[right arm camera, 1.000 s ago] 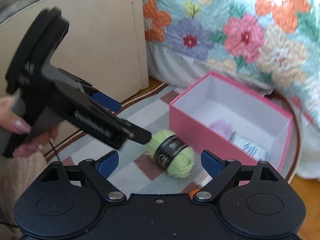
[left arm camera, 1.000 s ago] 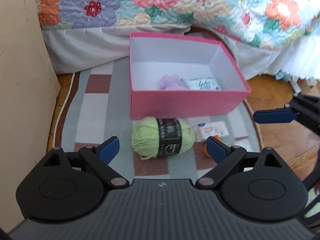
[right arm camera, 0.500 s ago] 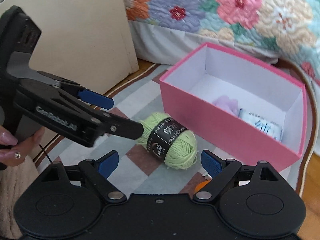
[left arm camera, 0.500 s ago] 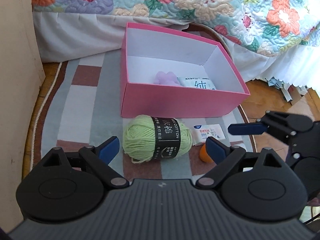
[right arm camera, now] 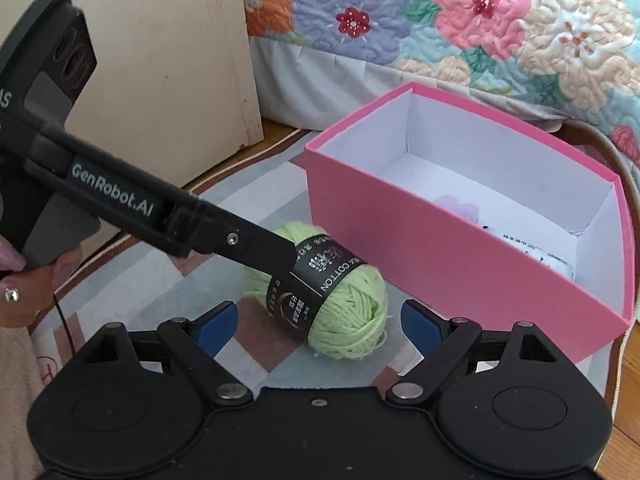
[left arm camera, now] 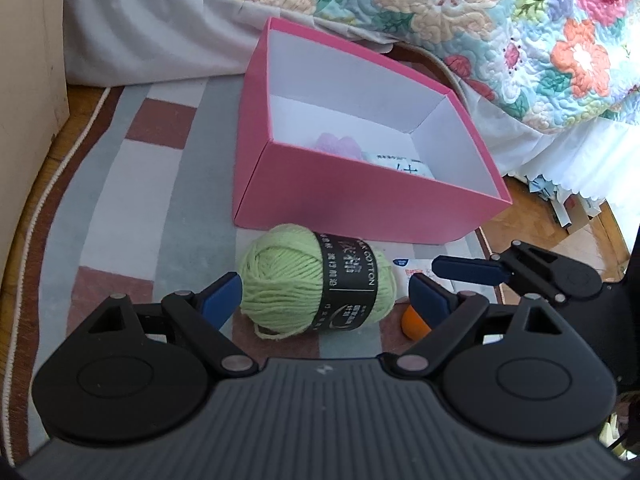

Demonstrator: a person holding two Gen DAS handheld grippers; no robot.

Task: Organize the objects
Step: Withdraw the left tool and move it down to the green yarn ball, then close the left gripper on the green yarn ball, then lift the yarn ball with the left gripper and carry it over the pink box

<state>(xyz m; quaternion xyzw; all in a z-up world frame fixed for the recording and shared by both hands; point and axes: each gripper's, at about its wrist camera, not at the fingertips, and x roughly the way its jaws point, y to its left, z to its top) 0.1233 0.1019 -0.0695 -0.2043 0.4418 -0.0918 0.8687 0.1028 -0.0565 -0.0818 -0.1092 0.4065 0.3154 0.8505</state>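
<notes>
Striped rug (left arm camera: pixel 132 200), green yarn (left arm camera: pixel 316 284) between spread left gripper (left arm camera: pixel 324 294)

Home bedroom: floral quilted bedspread (left arm camera: pixel 460 12), striped rug (left arm camera: pixel 132 184).

Floral quilt (left arm camera: pixel 500 20), striped rug (left arm camera: pixel 140 184), beige cabinet (right arm camera: pixel 160 60), wood floor (left arm camera: pixel 580 236)

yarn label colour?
Black with white print, wrapped around the light green yarn. Clearest in the right wrist view.
</notes>
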